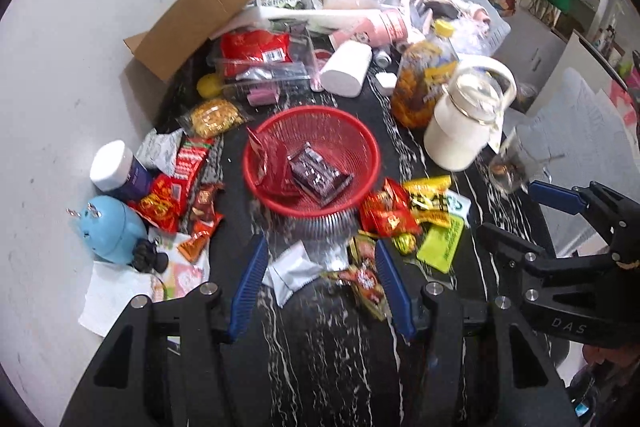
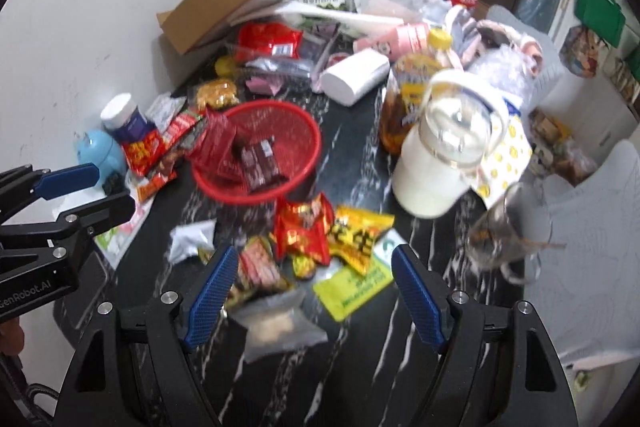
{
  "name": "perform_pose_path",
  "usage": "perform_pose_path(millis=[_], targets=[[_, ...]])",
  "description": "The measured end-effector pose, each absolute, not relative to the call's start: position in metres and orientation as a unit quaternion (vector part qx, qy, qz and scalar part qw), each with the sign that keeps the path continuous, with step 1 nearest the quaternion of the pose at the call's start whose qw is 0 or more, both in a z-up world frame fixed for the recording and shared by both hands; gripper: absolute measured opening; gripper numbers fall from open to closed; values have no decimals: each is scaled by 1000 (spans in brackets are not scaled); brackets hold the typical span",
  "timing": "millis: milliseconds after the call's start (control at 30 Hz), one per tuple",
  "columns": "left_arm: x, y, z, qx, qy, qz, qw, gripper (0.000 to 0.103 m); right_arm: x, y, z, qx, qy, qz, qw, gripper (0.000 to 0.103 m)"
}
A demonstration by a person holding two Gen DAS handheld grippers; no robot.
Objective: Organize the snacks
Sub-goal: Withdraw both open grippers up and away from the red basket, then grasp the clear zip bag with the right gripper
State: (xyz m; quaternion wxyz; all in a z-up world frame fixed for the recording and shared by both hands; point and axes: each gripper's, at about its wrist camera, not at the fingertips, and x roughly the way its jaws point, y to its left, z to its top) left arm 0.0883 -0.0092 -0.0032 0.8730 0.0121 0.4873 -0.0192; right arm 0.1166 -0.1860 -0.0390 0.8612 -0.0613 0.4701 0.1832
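Observation:
A red mesh basket (image 1: 360,135) (image 2: 308,131) sits mid-table and holds a dark maroon snack pack (image 1: 318,173) (image 2: 260,161) and red packets (image 1: 268,163). Loose snacks lie around it: a red-and-yellow pile (image 1: 390,211) (image 2: 306,231), a yellow bag (image 2: 360,235), a white packet (image 1: 290,273) (image 2: 188,239) and red packets at the left (image 1: 176,191). My left gripper (image 1: 322,249) is open and empty above the white packet and a small red candy pack (image 1: 364,279). My right gripper (image 2: 314,259) is open and empty over the snack pile.
The black marble table (image 1: 320,347) is cluttered: a white kettle (image 1: 464,119) (image 2: 440,155), an oil bottle (image 1: 424,79), a glass (image 1: 516,163) (image 2: 504,227), a cardboard box (image 1: 192,15), a blue piggy bank (image 1: 110,227) and a white-capped jar (image 1: 116,167). A wall stands at the left.

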Motion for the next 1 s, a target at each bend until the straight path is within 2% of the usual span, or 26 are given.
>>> perform_pose_path(millis=[733,900,1000], targets=[[59,-6,-67,-8,561,-36,827,55,82,-179,-113,-62,555,211,802,80],[61,0,-79,-15,569,-26,822,55,87,-172,-131,-68,574,213,788,87],[64,3,-84,-17,574,-23,818,55,91,-168,-141,-72,583,217,780,87]])
